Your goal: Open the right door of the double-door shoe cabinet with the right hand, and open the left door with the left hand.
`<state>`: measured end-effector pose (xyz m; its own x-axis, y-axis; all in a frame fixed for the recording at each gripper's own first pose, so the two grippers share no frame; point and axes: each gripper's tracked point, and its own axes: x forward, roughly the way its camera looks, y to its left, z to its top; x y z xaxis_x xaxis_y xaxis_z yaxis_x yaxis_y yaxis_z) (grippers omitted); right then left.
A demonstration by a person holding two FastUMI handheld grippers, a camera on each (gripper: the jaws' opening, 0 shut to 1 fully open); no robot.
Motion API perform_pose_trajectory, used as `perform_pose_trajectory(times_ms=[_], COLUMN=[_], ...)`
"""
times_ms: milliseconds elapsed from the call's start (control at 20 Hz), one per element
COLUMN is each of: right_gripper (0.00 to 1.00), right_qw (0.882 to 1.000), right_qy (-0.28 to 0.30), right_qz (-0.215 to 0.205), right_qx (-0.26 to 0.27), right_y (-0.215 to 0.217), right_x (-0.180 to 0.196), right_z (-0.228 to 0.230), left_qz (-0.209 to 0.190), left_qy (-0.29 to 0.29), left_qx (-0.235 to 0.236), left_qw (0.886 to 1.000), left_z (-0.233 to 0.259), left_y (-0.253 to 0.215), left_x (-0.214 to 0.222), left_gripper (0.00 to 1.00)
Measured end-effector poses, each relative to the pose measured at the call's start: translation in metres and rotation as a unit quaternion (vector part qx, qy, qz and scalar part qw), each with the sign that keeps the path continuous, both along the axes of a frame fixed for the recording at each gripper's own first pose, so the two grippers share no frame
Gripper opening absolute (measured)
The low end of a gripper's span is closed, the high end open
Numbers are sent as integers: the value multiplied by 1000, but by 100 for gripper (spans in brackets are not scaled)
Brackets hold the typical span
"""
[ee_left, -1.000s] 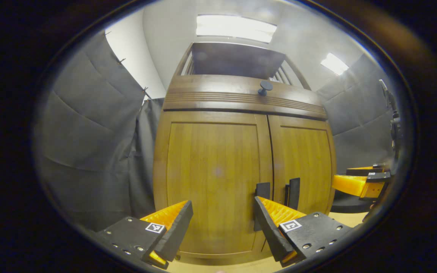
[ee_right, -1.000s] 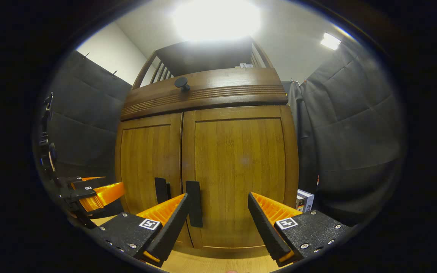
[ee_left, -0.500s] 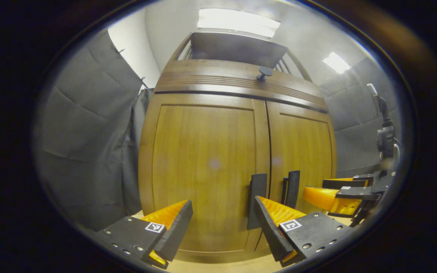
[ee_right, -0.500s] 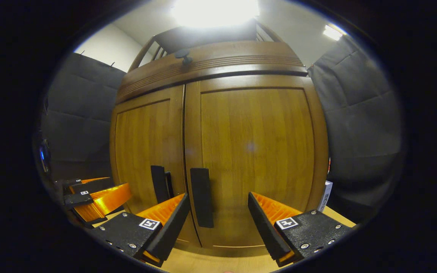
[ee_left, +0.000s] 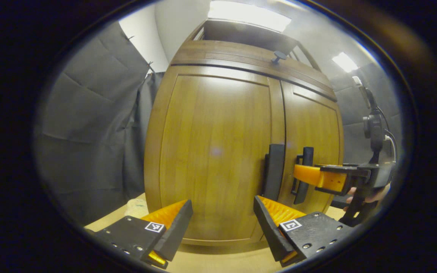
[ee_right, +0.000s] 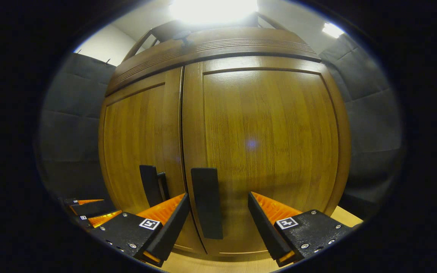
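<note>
Left gripper view. The cabinet (ee_left: 218, 151) stands on a pale floor (ee_left: 211, 261) with both doors closed. The left door (ee_left: 211, 159) takes up the centre; the right door (ee_left: 315, 144) lies to its right, beyond the centre seam. Each door carries a dark vertical handle beside the seam: the left handle (ee_left: 274, 171) and the right handle (ee_left: 305, 174). A round knob (ee_left: 279, 57) projects from the top rail. The left gripper (ee_left: 222, 223) is near, its fingers spread wide and holding nothing; the left handle lies just above its right finger (ee_left: 275, 223), apart from it. At far right the right gripper (ee_left: 311, 176) reaches the right handle, one finger alongside the bar; whether it presses on the bar cannot be told. A hand (ee_left: 370, 193) holds that tool. Grey cloth (ee_left: 89, 132) hangs to the left.

Right gripper view. The right door (ee_right: 268, 144) is close and closed. The right gripper (ee_right: 218, 223) is spread wide, and the right handle (ee_right: 207, 203) stands between its fingers, with a gap on each side. The left handle (ee_right: 151, 185) lies left of the seam on the left door (ee_right: 135, 144). The left gripper (ee_right: 93, 212) appears low at left.
</note>
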<state>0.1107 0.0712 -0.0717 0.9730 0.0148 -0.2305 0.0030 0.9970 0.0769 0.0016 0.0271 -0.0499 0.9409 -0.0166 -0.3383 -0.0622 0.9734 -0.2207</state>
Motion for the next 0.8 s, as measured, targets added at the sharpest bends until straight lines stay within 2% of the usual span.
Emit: perform_pose_trajectory(times_ms=[100, 150, 200, 250, 400, 450, 500, 700, 800], right_gripper=[92, 84, 81, 71, 55, 46, 40, 35, 28], right_qw=[1000, 1000, 1000, 1000, 1000, 1000, 1000, 1000, 1000], right_qy=[1, 2, 1, 3, 14, 18, 17, 7, 6], right_qz=[-3, -5, -8, -5, 6, 6, 5, 13, 21], right_qx=[-3, -6, -9, -10, -12, -13, -14, -16, -21], right_y=[1, 1, 1, 3, 12, 13, 12, 13, 14], right_x=[4, 6, 9, 12, 14, 14, 15, 15, 12], right_z=[0, 0, 1, 0, -4, -6, -4, -5, -3], left_qz=[6, 6, 6, 5, 6, 5, 6, 8, 9], left_qy=[13, 17, 20, 22, 18, 14, 11, -3, -8], left_qx=[-4, -6, -9, -11, -3, 0, 2, 7, 11], left_qw=[1000, 1000, 1000, 1000, 1000, 1000, 1000, 1000, 1000], left_z=[-4, -5, -5, -4, -3, -2, -3, 0, 1], left_y=[1, 1, 2, 1, 3, 3, 4, 3, 3], left_x=[-2, -3, -3, -3, -2, -1, 1, 2, 3], left_gripper=[94, 94, 94, 94, 94, 94, 94, 94, 94])
